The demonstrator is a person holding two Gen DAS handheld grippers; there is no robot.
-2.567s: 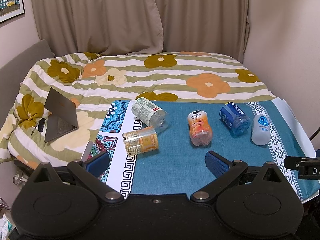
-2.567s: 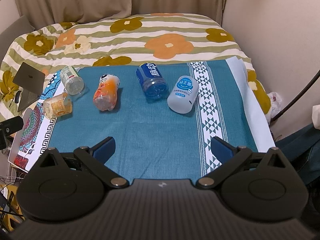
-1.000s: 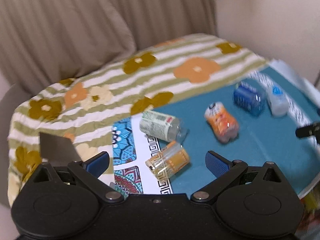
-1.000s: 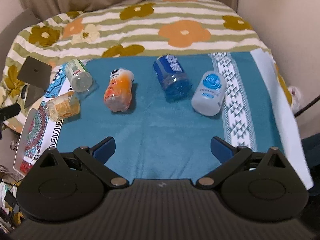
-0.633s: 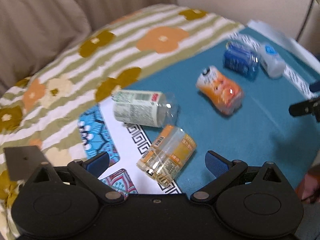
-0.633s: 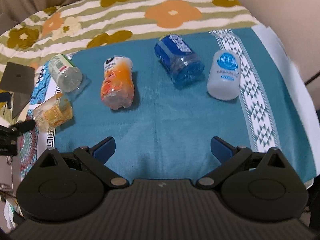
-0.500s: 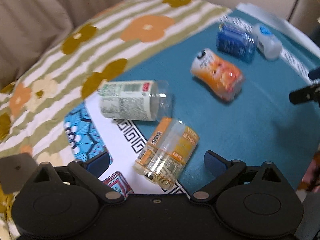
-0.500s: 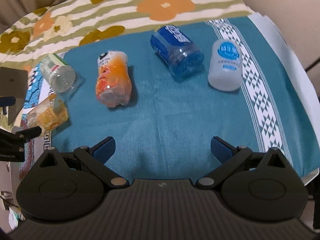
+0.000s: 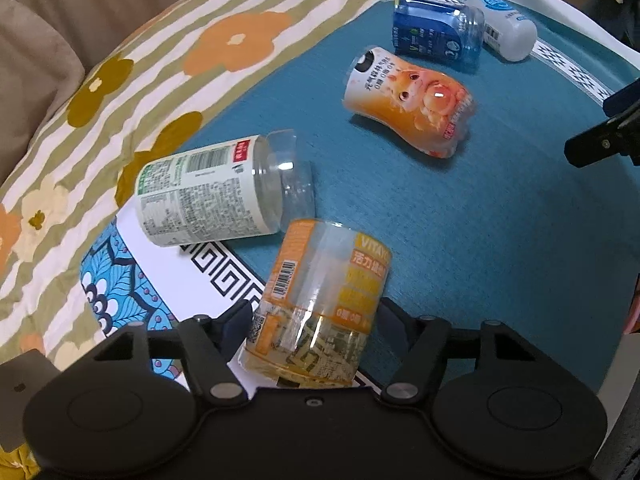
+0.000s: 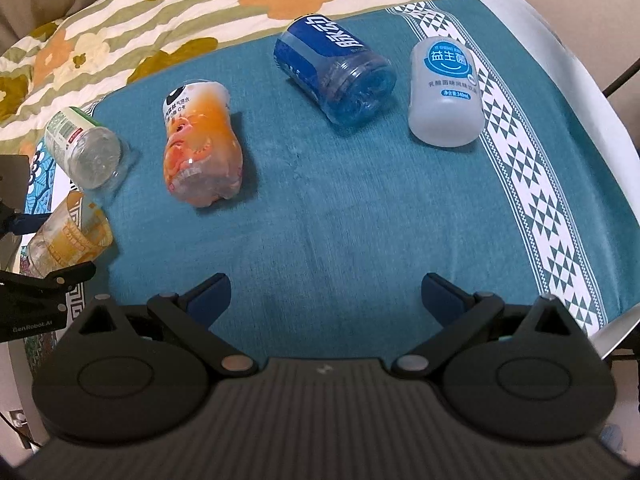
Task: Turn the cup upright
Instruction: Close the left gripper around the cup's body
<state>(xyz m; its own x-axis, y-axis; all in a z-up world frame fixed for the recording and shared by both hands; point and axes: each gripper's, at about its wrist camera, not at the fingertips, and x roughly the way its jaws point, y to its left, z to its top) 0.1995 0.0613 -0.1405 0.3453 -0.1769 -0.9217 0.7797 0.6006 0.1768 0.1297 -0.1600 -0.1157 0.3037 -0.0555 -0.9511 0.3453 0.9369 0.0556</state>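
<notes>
Several cut-bottle cups lie on their sides on a teal cloth (image 10: 360, 220). A clear cup with a yellow-orange label (image 9: 320, 304) lies between the fingers of my left gripper (image 9: 316, 324), which is closed in around it; it also shows in the right wrist view (image 10: 68, 236). Beyond it lie a green-and-white labelled cup (image 9: 212, 192), an orange cup (image 9: 412, 100), a blue cup (image 9: 436, 32) and a white cup (image 9: 504, 24). My right gripper (image 10: 326, 292) is open and empty over bare cloth, nearer than the orange cup (image 10: 200, 144) and the blue cup (image 10: 336, 68).
The teal cloth lies on a bed with a floral striped cover (image 9: 160, 60). A patterned mat (image 9: 120, 276) lies under the cloth's left edge. The white cup (image 10: 444, 92) lies by a triangle-patterned border (image 10: 528, 160) near the bed's right edge.
My left gripper has moved forward and down onto the yellow-orange cup, and its fingers have closed in around it. My right gripper has moved slightly closer to the cloth and stays open.
</notes>
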